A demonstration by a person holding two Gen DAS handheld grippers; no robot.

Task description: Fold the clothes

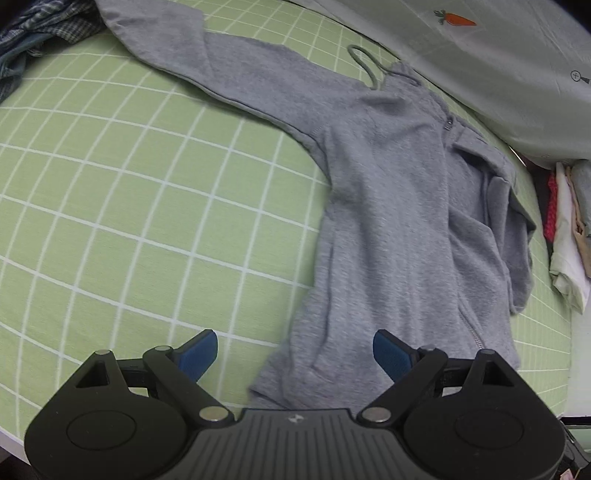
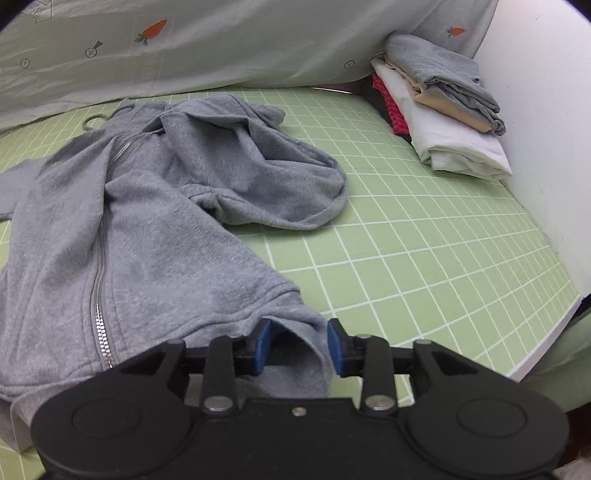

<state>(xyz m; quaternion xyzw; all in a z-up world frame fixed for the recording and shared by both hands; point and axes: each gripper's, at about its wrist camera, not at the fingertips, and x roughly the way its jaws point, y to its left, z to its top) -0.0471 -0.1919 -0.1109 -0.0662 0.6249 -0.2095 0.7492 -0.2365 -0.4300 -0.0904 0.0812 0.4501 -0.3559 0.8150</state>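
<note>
A grey zip hoodie lies spread on the green checked bed sheet. Its 1 long sleeve stretches away from the body toward the far left, and its zipper pull sits near the collar. A grey drawstring makes a loop on the sheet just beyond the hoodie. Behind the hoodie lies a pale blanket with a carrot print. Right of the hoodie is a pile of folded clothes. Far left of the sleeve lies a dark checked garment. The left gripper is wide apart above the hoodie hem; its 2 blue pads grip nothing.
</note>
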